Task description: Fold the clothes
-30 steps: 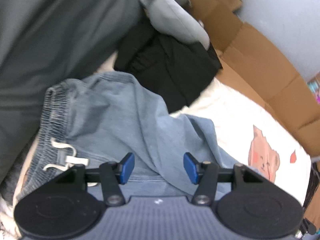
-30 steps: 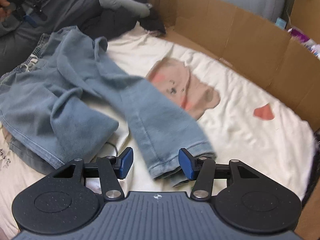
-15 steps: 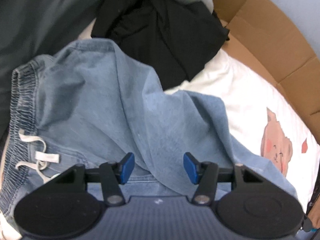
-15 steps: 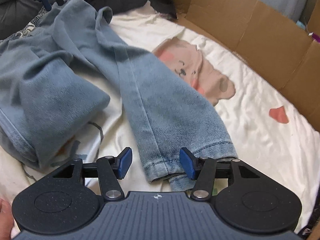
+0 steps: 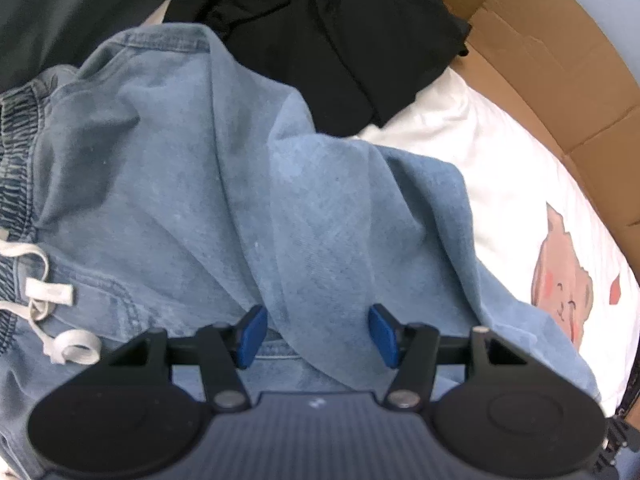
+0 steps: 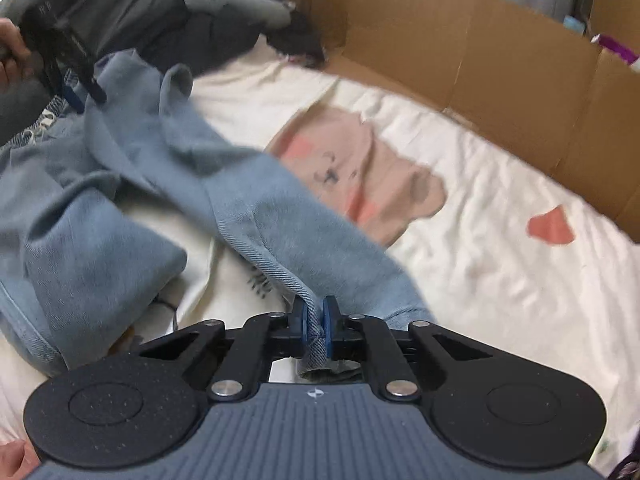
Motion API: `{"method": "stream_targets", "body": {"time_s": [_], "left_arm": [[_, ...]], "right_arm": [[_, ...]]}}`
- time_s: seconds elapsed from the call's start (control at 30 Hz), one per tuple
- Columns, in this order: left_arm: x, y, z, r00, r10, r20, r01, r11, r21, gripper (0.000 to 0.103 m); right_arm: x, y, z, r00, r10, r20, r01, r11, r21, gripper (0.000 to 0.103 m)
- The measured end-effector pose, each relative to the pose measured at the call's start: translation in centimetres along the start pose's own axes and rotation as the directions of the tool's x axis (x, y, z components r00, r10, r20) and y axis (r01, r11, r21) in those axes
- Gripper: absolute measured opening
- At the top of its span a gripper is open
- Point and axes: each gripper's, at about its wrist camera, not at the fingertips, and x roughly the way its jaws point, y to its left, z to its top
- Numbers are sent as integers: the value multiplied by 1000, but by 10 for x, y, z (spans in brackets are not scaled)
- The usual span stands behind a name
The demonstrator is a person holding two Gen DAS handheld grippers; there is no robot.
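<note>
Right tool [image 6: 315, 318], jaws just closed, pinches the jeans [image 6: 248, 200] hem at its tip, left tool [image 5: 316, 334] gapes wide above the seat: the thin bite may slip under pull.

Soft, even daylight in both views, no hard shadows. Fisheye bends edges, corners go black. Right view motion-blurred: jeans [image 6: 256, 216] smeared, bear print [image 6: 360, 176] soft. Left view sharper near centre, black cloth [image 5: 340, 32] underexposed, folds barely readable. White sheet [image 5: 500, 184] bright, near blown out.
</note>
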Motion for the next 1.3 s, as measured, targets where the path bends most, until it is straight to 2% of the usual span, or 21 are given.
{"method": "stream_targets", "body": {"time_s": [0.1,0.27,0.33,0.37,0.4,0.43,0.5,0.6,0.7,0.93,1.03,1.1,1.13,1.2,1.23,1.3], "left_arm": [[5,0,-1,1000,-7,-7,7,1000,-6,60],[14,0,-7,999,-36,-2,36,999,-27,62],[18,1,-10,999,-39,4,39,999,-33,59],[18,1,-11,999,-37,9,37,999,-29,55],[16,1,-10,999,-36,16,36,999,-21,46],[13,1,-10,999,-42,22,43,999,-14,29],[7,0,-7,997,-61,36,61,998,4,8],[-6,-9,-1,994,-86,63,83,995,52,5],[-17,-21,5,991,-99,91,90,991,95,4],[-30,-38,25,980,-133,145,114,985,129,4],[-17,-55,34,983,-119,137,101,986,131,4],[-11,-59,35,987,-111,120,97,989,115,6],[-9,-61,37,987,-111,114,99,990,103,9],[-8,-63,40,986,-122,114,113,990,83,17],[-9,-63,41,985,-131,114,122,989,80,27],[-13,-63,39,983,-141,120,132,988,83,39]], "right_arm": [[-12,-16,5,999,-34,20,33,998,45,5],[-30,-53,10,995,-83,55,70,977,203,5],[-32,-64,11,993,-104,64,86,967,239,5],[-33,-69,12,992,-112,66,92,963,254,5],[-33,-74,13,990,-120,67,98,958,269,5],[-34,-79,14,990,-126,68,101,953,284,5],[-35,-87,16,988,-136,68,109,945,309,5],[-37,-96,17,987,-153,57,125,932,339,5],[-41,-106,16,987,-157,41,130,919,373,5],[-40,-123,12,982,-189,-16,179,890,419,5],[-23,-134,9,979,-196,-62,203,871,447,7],[-16,-142,5,979,-196,-59,199,847,494,12],[-17,-144,4,978,-203,-57,203,837,508,16],[-22,-141,3,968,-242,-61,240,836,494,36],[-24,-140,3,963,-260,-65,258,835,485,38],[-30,-135,-2,963,-261,-69,262,841,474,38]]}}
